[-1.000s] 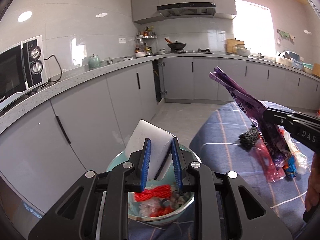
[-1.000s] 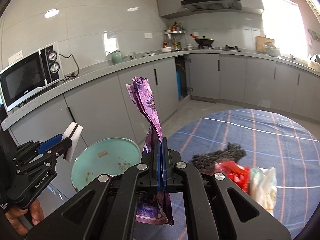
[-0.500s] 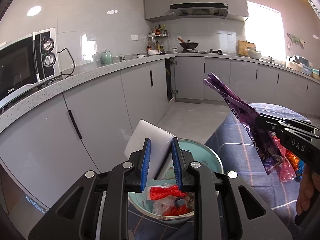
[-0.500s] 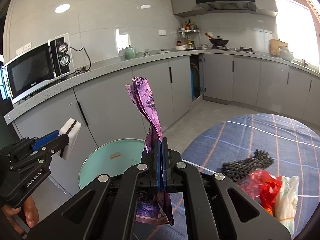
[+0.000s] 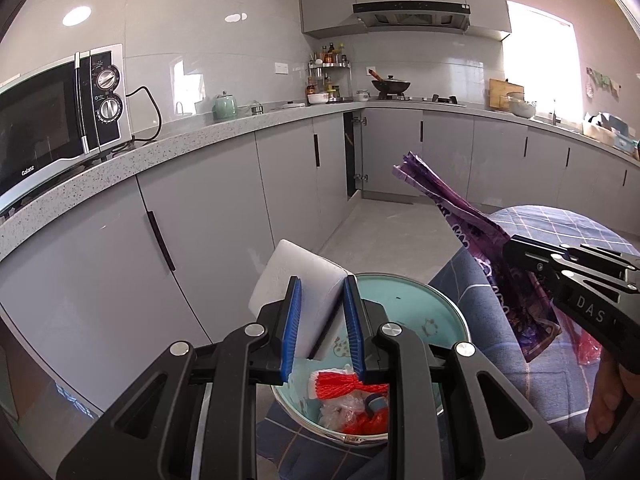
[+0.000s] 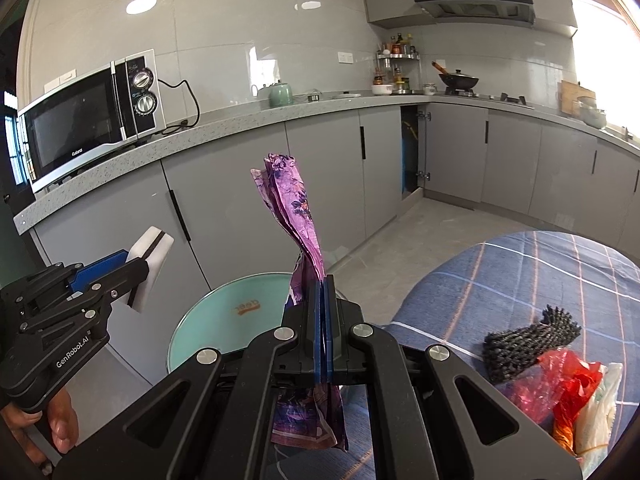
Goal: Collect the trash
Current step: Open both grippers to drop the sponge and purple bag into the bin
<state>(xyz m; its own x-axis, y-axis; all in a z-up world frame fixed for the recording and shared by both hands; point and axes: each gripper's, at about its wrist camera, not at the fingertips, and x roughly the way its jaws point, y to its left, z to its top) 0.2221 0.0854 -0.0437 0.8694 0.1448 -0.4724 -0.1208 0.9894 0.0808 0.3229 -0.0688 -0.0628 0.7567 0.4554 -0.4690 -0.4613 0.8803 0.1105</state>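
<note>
Wrapper (image 6: 298, 216), purple and crumpled, stands pinched in the right gripper (image 6: 325, 300), its jaws clamped tight on it, near the teal bowl (image 6: 224, 320) at nine o'clock. Best carried over the bowl's middle before release. The left gripper (image 5: 320, 312) clamps a white sponge (image 5: 296, 276).

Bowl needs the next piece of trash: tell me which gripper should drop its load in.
Right. The right gripper is shut on the purple wrapper, which is trash, close beside the teal bowl. The left gripper holds a white sponge, probably not trash.
</note>
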